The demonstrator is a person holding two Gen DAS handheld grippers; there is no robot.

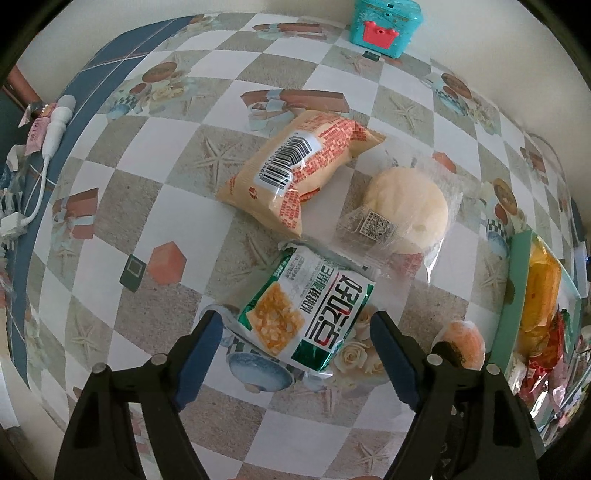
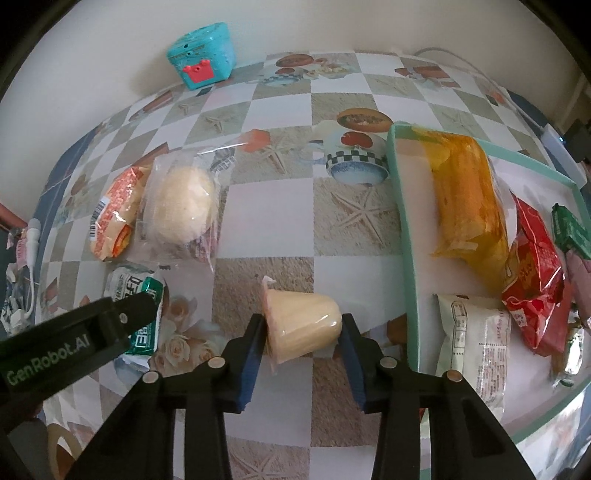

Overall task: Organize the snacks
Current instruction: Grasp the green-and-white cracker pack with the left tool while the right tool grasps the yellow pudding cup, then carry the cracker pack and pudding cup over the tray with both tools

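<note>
My left gripper (image 1: pixel 295 325) is open, its fingers on either side of a green and white snack packet (image 1: pixel 301 314) lying on the tablecloth. Behind it lie an orange barcode packet (image 1: pixel 295 166) and a round bun in clear wrap (image 1: pixel 406 206). My right gripper (image 2: pixel 303 325) is shut on a pale jelly cup (image 2: pixel 301 325) held on its side just above the table, left of the green tray's rim (image 2: pixel 408 258). The tray holds an orange packet (image 2: pixel 465 195), a red packet (image 2: pixel 532 273) and a white packet (image 2: pixel 472 339). The left gripper (image 2: pixel 147 299) also shows in the right wrist view.
A teal toy box (image 1: pixel 384 22) stands at the back by the wall, also in the right wrist view (image 2: pixel 203 53). A white cable and plug (image 1: pixel 48 147) lie at the table's left edge. The tray (image 1: pixel 517 266) sits at the right.
</note>
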